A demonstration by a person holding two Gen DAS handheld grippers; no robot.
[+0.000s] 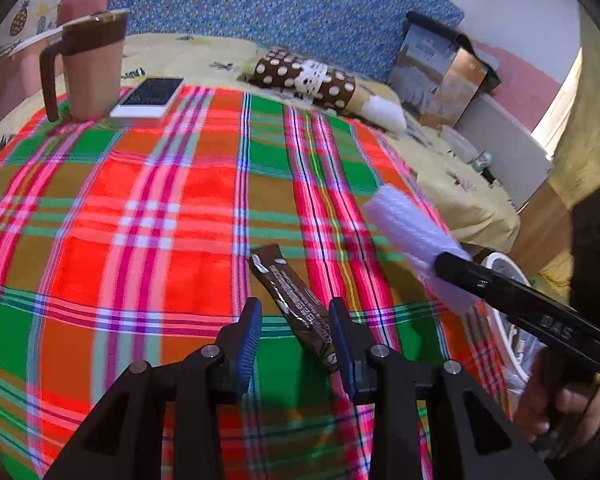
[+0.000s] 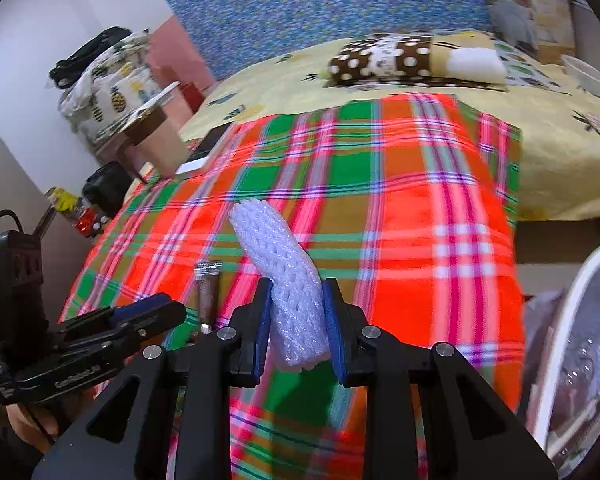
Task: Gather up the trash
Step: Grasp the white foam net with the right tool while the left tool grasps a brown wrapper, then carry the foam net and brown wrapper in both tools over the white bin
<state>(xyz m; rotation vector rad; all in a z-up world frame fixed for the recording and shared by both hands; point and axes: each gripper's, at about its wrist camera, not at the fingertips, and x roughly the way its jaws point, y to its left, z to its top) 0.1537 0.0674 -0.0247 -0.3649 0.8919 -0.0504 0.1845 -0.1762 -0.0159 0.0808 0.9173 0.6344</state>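
Right wrist view: right tool clamped on white foam net. Left tool part open w/ brown wrapper btwn its blue pads, lying on plaid cloth, not gripped.

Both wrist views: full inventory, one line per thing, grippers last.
foam net sleeve: 1, white, clamped in right gripper above cloth
snack wrapper: 1, brown, on cloth between left fingers, untouched
plaid cloth: 1, red-green, over bed
mug: 1, tan-brown, far corner
phone: 1, white, beside mug
polka-dot pouch: 1, brown, behind cloth
bin: 1, white rim, right of bed
left gripper: open
right gripper: shut on sleeve
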